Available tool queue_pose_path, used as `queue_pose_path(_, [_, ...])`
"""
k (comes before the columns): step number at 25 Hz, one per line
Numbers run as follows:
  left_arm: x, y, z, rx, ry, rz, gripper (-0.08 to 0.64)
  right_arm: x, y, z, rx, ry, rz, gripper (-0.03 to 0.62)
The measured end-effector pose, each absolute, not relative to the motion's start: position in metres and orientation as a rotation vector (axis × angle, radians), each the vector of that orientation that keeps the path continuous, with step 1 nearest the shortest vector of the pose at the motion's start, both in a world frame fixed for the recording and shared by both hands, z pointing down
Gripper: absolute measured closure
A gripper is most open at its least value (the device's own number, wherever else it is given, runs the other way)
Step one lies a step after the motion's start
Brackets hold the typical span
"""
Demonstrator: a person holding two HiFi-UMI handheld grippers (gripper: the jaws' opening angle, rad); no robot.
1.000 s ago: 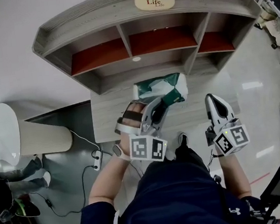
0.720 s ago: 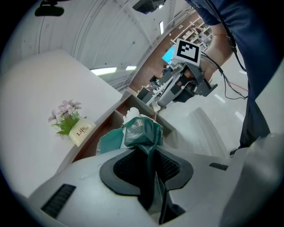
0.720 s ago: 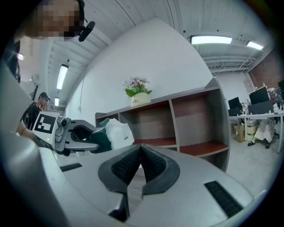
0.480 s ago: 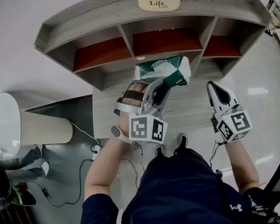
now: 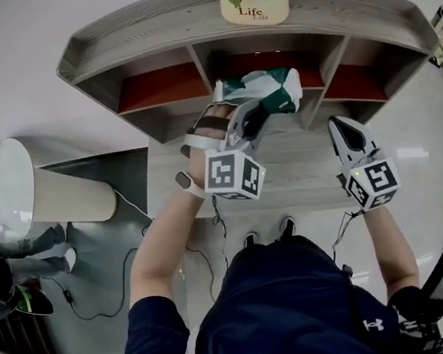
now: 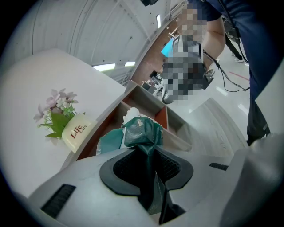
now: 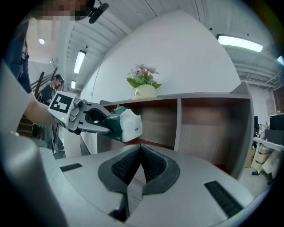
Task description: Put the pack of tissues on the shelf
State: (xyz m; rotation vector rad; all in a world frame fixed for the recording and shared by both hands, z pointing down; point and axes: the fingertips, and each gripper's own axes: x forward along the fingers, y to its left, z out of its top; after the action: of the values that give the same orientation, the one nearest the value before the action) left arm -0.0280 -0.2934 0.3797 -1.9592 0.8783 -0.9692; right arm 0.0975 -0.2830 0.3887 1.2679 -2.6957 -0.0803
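Lifted off the bench (image 5: pixel 302 171) over the past second, the pack of tissues (image 5: pixel 265 93) now hangs at the mouth of the shelf's middle compartment, close to the divider on that compartment's right side. The left tool (image 5: pixel 248 120) has travelled forward and up with it and is clenched on the pack's green wrapper; the left gripper view shows that dark film pinched between the ribbed pads (image 6: pixel 166 166), with the bulk of the pack jutting out ahead of the tips. The right tool (image 5: pixel 349 137) has risen slightly too and hovers over the bench's right half, its jaws pressed together on nothing, well apart from the pack.

Seen from the right gripper view, the pack is held clear of the red compartment floor, at or just in front of the shelf's front edge, so it does not yet rest on anything. The shelf (image 5: pixel 137 25) stands along the bench's far edge, all three compartments bare, and a flower pot (image 5: pixel 254 4) sits on its top board at the middle.

Pickup and carry look complete. What appears to remain is pushing the pack into the compartment, setting it down and letting go.
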Motion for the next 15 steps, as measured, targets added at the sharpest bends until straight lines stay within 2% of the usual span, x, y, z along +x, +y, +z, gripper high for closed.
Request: queue_pose_path(15, [-0.038,-0.37,0.392,-1.961,0.915,-1.056,0.459,0.087,-0.312,0.394,1.17,-2.746,-0.059,0.589])
